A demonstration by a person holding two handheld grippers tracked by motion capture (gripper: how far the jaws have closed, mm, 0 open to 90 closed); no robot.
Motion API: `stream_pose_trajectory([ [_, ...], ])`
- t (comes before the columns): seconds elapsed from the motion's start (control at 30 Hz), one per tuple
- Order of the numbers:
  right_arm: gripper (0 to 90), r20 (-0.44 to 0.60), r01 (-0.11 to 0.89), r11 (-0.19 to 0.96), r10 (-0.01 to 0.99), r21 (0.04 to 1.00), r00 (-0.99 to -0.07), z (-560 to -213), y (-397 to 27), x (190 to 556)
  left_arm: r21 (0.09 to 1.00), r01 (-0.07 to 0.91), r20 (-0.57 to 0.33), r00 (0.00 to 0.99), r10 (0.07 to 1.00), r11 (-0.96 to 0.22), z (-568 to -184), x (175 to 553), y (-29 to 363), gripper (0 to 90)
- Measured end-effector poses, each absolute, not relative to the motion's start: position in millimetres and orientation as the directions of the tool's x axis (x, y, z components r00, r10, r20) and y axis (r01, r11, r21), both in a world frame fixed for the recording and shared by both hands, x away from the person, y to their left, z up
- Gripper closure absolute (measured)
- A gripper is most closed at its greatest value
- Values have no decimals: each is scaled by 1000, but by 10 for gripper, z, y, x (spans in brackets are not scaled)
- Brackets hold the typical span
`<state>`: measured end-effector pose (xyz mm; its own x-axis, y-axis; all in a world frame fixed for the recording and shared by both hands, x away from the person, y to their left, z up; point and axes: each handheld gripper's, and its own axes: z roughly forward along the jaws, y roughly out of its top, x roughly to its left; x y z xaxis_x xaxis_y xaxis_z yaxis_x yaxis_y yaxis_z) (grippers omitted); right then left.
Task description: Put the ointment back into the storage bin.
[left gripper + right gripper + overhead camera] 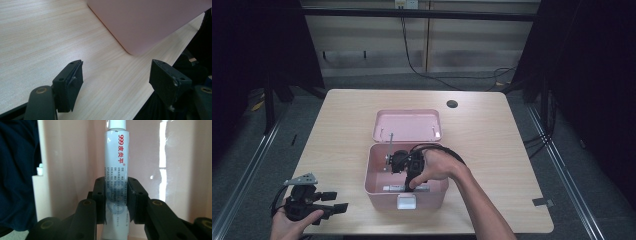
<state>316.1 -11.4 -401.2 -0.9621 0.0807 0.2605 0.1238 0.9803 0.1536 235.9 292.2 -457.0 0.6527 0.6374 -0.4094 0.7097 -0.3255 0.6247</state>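
In the right gripper view, the white tube point(117, 170) runs off the top edge at its cap and off the bottom edge below the jaws, and the closed pads cover both flanks of its lower part; its small grey print is too blurred to read. In the high view, the right hand point(438, 166) and the right gripper point(404, 162) cover much of the inside of the pink box point(377, 190), and the items at the lower centre of the box are too small to identify. In the left gripper view, the pink box point(150, 22) is cut by the top and right edges, and dark shapes at the lower right stay unclear.
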Motion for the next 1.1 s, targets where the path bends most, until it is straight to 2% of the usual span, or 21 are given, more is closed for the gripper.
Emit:
stream_pose_trajectory([
  [1.1, 712, 316, 140, 987, 108, 81, -943, -4302, -75, 3243, 628, 707, -405, 654, 638, -326, -4564, 2361, 2935, 270],
])
